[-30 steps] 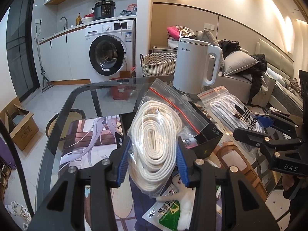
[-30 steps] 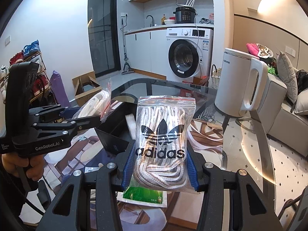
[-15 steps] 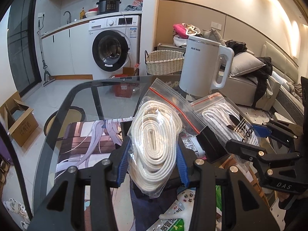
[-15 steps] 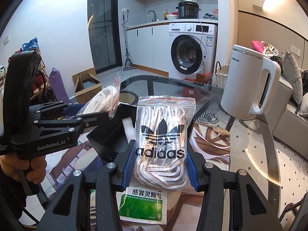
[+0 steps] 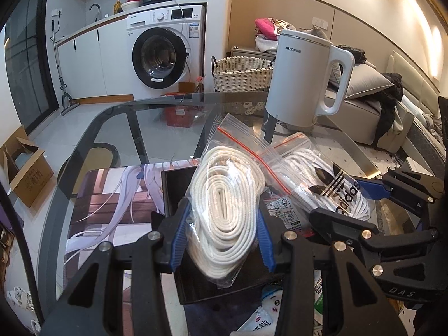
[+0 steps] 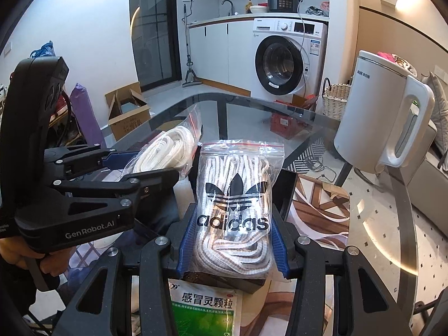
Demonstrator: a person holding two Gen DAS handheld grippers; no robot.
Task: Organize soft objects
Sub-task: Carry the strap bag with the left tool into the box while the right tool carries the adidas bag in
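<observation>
My left gripper [image 5: 221, 238] is shut on a clear zip bag of white laces [image 5: 226, 204] and holds it over a black box [image 5: 179, 190] on the glass table. My right gripper [image 6: 232, 246] is shut on a clear zip bag of striped Adidas laces [image 6: 235, 210], also over the black box [image 6: 288, 190]. In the left wrist view the Adidas bag [image 5: 324, 184] sits just right of the white bag, held by the right gripper [image 5: 364, 204]. In the right wrist view the white-lace bag [image 6: 165, 154] and left gripper [image 6: 134, 168] are at the left.
A white electric kettle [image 5: 302, 81] stands on the glass table's [image 5: 117, 128] far side. A picture mat [image 5: 112, 204] lies under the box. A green medicine packet [image 6: 204, 313] and other sachets [image 5: 260, 319] lie near the front. A wicker basket [image 5: 240, 72] stands beyond.
Both grippers have moved forward and closer together, carrying their bags over the black box. The two bags now sit side by side.
</observation>
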